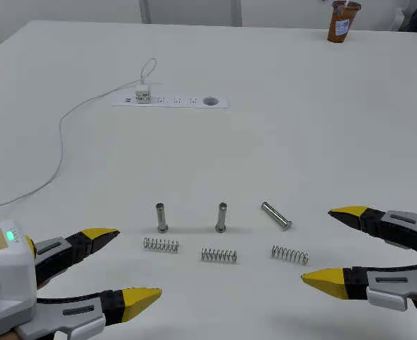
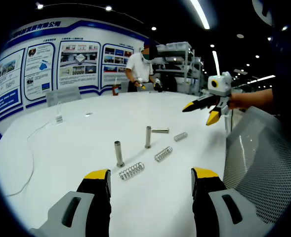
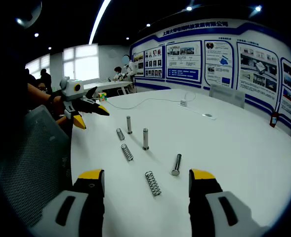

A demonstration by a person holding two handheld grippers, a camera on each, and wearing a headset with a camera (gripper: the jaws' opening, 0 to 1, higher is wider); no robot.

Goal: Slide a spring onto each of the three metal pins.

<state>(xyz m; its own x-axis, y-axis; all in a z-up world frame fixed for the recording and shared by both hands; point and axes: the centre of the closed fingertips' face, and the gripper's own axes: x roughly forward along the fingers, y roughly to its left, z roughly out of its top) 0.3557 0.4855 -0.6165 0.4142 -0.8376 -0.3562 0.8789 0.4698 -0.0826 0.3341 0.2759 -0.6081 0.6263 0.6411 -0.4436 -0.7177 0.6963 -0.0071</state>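
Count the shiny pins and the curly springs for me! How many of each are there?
Pins: 3 (two standing, one lying down)
Springs: 3 (all lying flat, none on a pin)
Total: 6

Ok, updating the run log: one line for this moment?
left hand-held gripper open | right hand-held gripper open | two pins upright, third pin lying | three springs loose, none threaded

A power strip lies on the table, a white plug at its left end, cable trailing left. A brown cup stands at the far edge.
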